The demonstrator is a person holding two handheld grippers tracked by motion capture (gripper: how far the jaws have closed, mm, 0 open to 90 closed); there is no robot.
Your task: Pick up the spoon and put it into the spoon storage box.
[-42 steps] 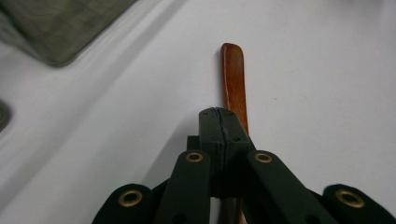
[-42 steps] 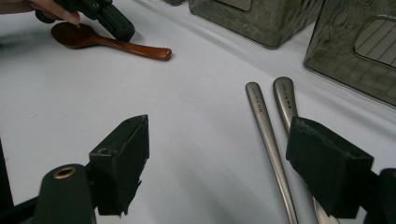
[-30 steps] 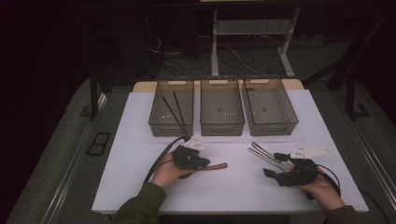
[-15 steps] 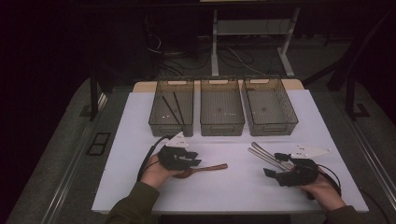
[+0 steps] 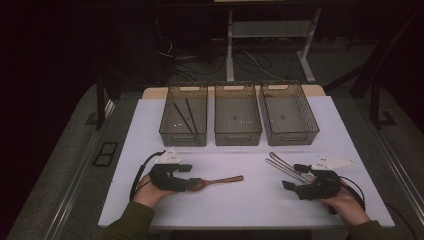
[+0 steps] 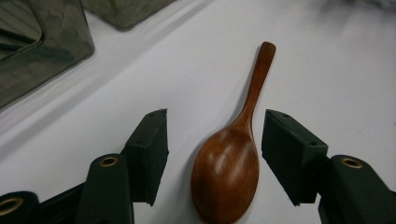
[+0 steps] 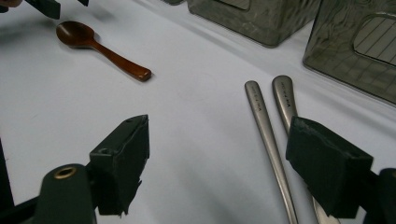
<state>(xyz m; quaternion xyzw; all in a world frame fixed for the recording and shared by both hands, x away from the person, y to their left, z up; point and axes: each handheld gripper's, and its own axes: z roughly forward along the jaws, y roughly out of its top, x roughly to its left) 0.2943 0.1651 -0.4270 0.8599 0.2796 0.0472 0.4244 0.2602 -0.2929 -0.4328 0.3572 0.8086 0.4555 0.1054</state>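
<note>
A brown wooden spoon (image 5: 220,180) lies flat on the white table (image 5: 250,205). Its bowl (image 6: 226,175) sits between the jaws of my left gripper (image 6: 215,116), with a gap on each side. Those jaws have just been opening and the pads do not touch the spoon. In the high view the left gripper (image 5: 192,181) is at the front left. My right gripper (image 5: 295,177) rests at the front right, open, nothing between its pads (image 7: 126,140). Two metal utensil handles (image 7: 261,116) lie beside its right jaw, and one runs under it.
Three dark see-through bins stand in a row at the back of the table: left bin (image 5: 172,132) holds dark chopsticks (image 5: 187,112), then the middle bin (image 5: 237,135) and right bin (image 5: 292,136). The spoon (image 7: 93,44) also lies far left in the right gripper view.
The left gripper has let go of the spoon and drawn back to the left. The spoon stays on the table. The right gripper has not moved.
</note>
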